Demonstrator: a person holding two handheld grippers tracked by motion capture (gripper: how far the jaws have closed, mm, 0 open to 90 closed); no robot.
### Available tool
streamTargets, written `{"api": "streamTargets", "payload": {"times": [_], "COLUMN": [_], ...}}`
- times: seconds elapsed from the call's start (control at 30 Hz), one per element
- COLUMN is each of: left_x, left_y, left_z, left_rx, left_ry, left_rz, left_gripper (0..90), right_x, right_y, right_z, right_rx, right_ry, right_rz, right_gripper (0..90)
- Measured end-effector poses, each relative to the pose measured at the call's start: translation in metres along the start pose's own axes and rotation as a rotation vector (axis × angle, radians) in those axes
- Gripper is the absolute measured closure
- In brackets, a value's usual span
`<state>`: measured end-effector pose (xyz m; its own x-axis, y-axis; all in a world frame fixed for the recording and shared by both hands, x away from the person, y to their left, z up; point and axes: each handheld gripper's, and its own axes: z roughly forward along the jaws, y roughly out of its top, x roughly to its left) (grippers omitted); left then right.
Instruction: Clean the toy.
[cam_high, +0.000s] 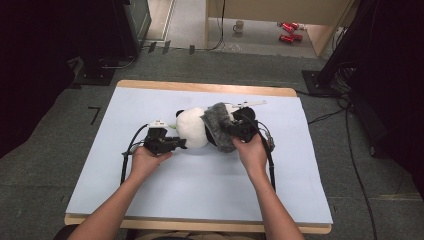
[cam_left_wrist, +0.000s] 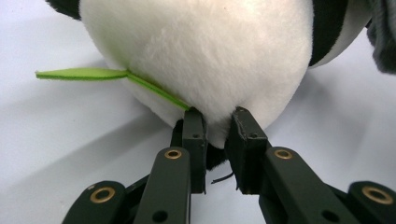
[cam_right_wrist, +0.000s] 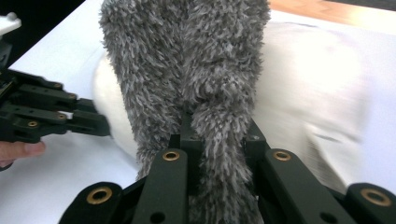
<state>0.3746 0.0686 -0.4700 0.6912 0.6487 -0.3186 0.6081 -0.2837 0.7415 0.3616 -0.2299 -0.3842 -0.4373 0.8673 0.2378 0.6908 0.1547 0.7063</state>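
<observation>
A black and white plush panda (cam_high: 192, 127) lies on the light blue mat (cam_high: 150, 190) in the middle of the table. A green felt leaf (cam_left_wrist: 84, 74) sticks out from its white body (cam_left_wrist: 201, 51). My left gripper (cam_high: 170, 144) is shut on a fold of the panda's white plush (cam_left_wrist: 218, 133) at its left end. A grey fuzzy cloth (cam_high: 219, 125) drapes over the panda's middle. My right gripper (cam_high: 235, 129) is shut on that grey fuzzy cloth (cam_right_wrist: 187, 70), with the fabric bunched between its jaws. The left gripper (cam_right_wrist: 42, 114) is at the left edge of the right gripper view.
The mat covers a wooden table (cam_high: 210, 88). A white strip-like object (cam_high: 249, 104) lies just behind the panda. Cables (cam_high: 350, 150) run on the grey floor at the right. A mug (cam_high: 239, 26) and red items (cam_high: 289, 31) sit on the floor far behind.
</observation>
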Motion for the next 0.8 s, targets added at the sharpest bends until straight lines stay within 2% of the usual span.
{"api": "streamTargets", "payload": {"times": [0.07, 0.1, 0.2, 0.4, 0.43, 0.5, 0.7, 0.77, 0.8], "left_x": [0.000, 0.000, 0.000, 0.001, 0.001, 0.002, 0.009, 0.010, 0.011], "left_y": [0.000, 0.000, 0.000, 0.000, 0.000, 0.000, 0.004, 0.004, 0.005], "left_z": [0.000, 0.000, 0.000, 0.000, 0.000, 0.000, 0.001, 0.001, 0.001], "left_rx": [-0.001, -0.002, -0.001, -0.004, -0.004, -0.003, 0.003, 0.002, 0.003], "left_ry": [0.000, -0.001, -0.001, 0.000, 0.000, 0.003, 0.008, 0.015, 0.018], "left_rz": [0.000, 0.000, 0.001, 0.002, 0.002, 0.010, 0.007, 0.008, 0.008], "left_gripper": [78.3, 78.3, 78.4, 78.3, 78.3, 78.4, 78.9, 78.9, 78.9], "right_x": [-0.004, -0.013, -0.024, -0.042, -0.042, -0.052, -0.062, -0.065, -0.068], "right_y": [-0.001, -0.003, -0.008, -0.018, -0.018, -0.026, -0.031, -0.027, -0.022], "right_z": [-0.003, -0.009, -0.015, -0.020, -0.020, -0.020, -0.024, -0.031, -0.038], "right_rx": [-0.006, -0.016, -0.023, -0.018, -0.018, -0.011, -0.008, -0.034, -0.065], "right_ry": [-0.004, -0.014, -0.034, -0.073, -0.073, -0.073, -0.053, -0.042, -0.039], "right_rz": [0.005, 0.026, 0.050, 0.065, 0.065, 0.087, 0.113, 0.119, 0.129], "right_gripper": [77.7, 77.6, 77.6, 77.7, 77.7, 77.8, 78.0, 78.0, 78.0]}}
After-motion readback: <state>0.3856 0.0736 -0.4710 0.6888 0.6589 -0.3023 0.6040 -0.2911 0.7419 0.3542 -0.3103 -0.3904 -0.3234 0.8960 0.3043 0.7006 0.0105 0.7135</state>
